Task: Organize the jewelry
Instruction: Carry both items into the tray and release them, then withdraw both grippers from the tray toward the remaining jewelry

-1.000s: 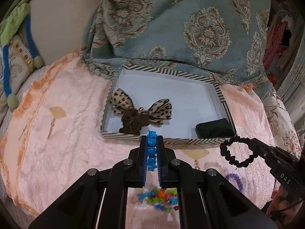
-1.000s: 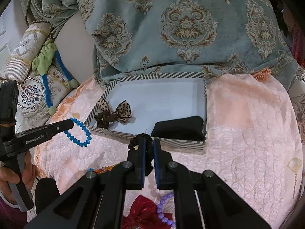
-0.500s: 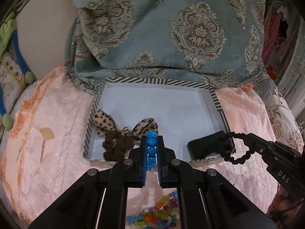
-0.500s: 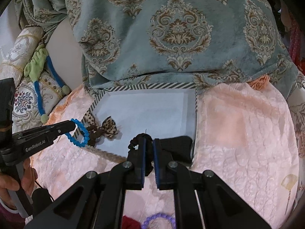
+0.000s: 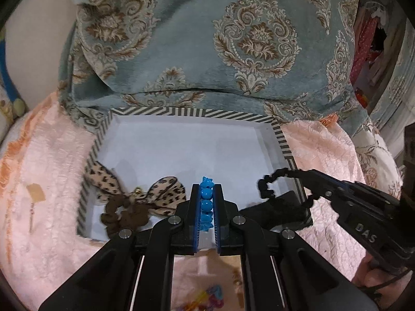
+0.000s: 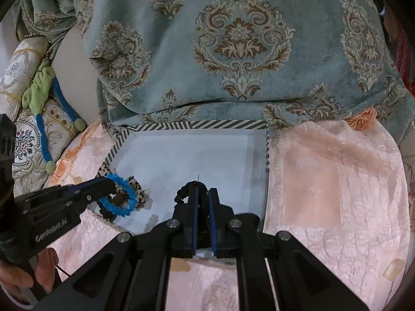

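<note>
Nearing tray point(image 5: 281, 134) (both bracelets higher)

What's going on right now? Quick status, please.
Left gripper shut on blue bracelet. Right gripper shut on black bracelet. Both over striped tray. Nothing blocking.

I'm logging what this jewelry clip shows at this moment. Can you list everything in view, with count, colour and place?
Tray: one, striped black-and-white rim, white floor, on the pink bedspread.
Hair bow: one, leopard print, near-left corner of the tray.
Scrunchie: one, brown, lying by the bow.
Black pouch: one, near-right corner of the tray.
Blue bead bracelet: one, clamped in the left gripper, over the tray.
Black bracelet: one, held by the right gripper, over the tray's right edge.
Pillow: one, teal with brown damask, behind the tray.
Bedspread: one, pink.
Colourful beads: small pile, on the bedspread nearest the camera.
Left gripper: black, shut.
Right gripper: black, shut.
Hand: one, holding the left gripper.
</note>
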